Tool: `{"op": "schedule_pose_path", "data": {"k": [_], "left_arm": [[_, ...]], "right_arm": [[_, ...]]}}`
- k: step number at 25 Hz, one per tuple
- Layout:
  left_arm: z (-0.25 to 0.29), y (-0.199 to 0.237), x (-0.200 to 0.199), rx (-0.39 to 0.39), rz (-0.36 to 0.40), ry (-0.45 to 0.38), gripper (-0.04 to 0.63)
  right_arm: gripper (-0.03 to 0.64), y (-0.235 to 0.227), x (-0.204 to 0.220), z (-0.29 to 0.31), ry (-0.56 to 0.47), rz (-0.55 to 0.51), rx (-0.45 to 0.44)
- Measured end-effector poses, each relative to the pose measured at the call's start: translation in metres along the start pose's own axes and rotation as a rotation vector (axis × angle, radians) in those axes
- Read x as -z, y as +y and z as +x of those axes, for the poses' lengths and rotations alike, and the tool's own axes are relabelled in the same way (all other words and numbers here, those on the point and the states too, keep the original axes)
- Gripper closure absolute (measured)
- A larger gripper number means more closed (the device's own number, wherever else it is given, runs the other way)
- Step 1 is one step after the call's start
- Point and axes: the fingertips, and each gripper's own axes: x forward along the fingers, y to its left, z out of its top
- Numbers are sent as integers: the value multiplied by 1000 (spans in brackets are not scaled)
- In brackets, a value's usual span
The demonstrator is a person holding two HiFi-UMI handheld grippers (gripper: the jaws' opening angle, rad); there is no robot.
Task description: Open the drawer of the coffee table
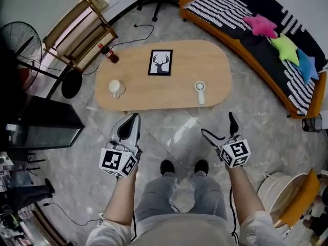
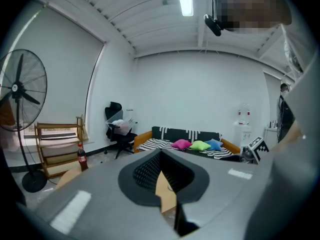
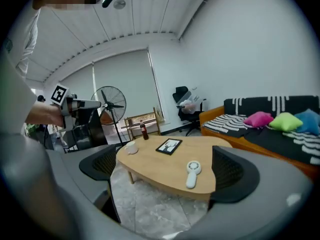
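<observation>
Black wire-caged floor fan (image 1: pixel 20 42) at far left, with a slatted pale-wood rack (image 1: pixel 82 27) just beside it.

Worktop (image 1: pixel 164 78): light wood, smooth, a rounded bean shape on wooden legs. It stands on the grey marble-look floor (image 1: pixel 169 129), ahead of both tools and apart from them. I cannot make out its drawer in any view.

At its far left corner, a dark cola-type bottle (image 1: pixel 108 54) with a red cap and red label, the writing too small for me to read. Nearer me, a white mug (image 1: pixel 116 87).

Left tool (image 1: pixel 135 117): grey body, ribbed black pads pressed together at the tips, nothing between them, held short of the worktop's near edge. Its marker cube (image 1: pixel 119 161) carries black-and-white square patterns.

Mid-worktop, a black frame (image 1: pixel 160 62) lying flat, with a print of an antlered deer head. To its right, a white hand fan (image 1: pixel 200 91) with a round head, also flat.

Right tool (image 1: pixel 219 126): jaws spread wide, empty, touching nothing. In its own view I see the worktop's near edge between them.

Far right, an orange-framed sofa (image 1: pixel 225 9) with a black-and-white striped cover. On it are a pink cushion (image 1: pixel 261 24), a green cushion (image 1: pixel 286 47) and a blue cushion (image 1: pixel 306 65), all star-shaped.
</observation>
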Motion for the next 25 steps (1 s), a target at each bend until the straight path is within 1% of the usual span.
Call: {"op": "schedule_pose_path", "data": {"k": [6,10,13,15,17,21,23,25], "left_arm": [[32,21,91,-21,-8,-32,597],[51,29,145,-11,7,-48,597],[61,39,185,-14,12,-53,597],[67,45,207,-18,11,-52,597],[72,50,222,-20,12,-53,597],[81,58,240,-16,18,-53,597],[84,60,243,-10,25,-54,597],[86,61,244,-2,35,-57,597]], "right_arm": [[34,-32,137,59,67,103,12],[34,-45,221,106,116,117,10],[35,-53,271,136,145,117,4],[34,-57,291,152,147,112,0],[34,-62,303,166,143,108,-4],[34,-64,314,191,119,124,-18],[34,-63,319,201,90,171,-23],[35,-64,322,209,35,262,-17]]}}
